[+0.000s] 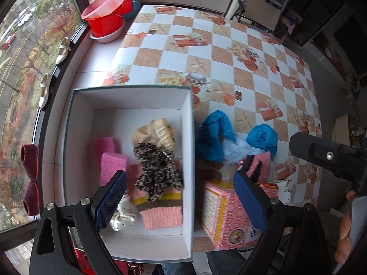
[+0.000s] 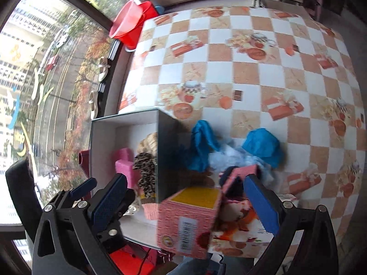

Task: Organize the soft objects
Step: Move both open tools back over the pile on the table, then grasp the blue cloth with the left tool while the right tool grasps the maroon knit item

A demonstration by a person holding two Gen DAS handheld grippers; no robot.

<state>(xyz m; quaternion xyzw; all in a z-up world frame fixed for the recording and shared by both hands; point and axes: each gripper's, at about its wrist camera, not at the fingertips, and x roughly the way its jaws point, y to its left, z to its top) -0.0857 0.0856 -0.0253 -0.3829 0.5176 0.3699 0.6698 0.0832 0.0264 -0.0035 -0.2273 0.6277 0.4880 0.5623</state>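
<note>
An open white box [image 1: 130,88] stands at the table's near left corner. Inside lie pink sponges [image 1: 112,160], a beige knit [image 1: 153,134], a leopard-print scrunchie [image 1: 156,165], a pink striped knit [image 1: 160,215] and a dotted white cloth [image 1: 123,215]. My left gripper [image 1: 179,178] hangs open and empty above the box's near right side. Right of the box lie two blue cloths [image 1: 213,135] [image 2: 263,146], pale blue fluff [image 1: 236,151] and a pink-and-black piece [image 2: 240,174]. My right gripper [image 2: 185,181] is open and empty above a pink carton [image 2: 188,220].
A checked tablecloth [image 1: 229,45] covers the table. Red basins [image 1: 107,11] are stacked on the window ledge at the far left, with pale shoes [image 1: 63,50] and maroon slippers [image 1: 29,160] along the sill. A folding chair [image 1: 259,6] stands behind the table.
</note>
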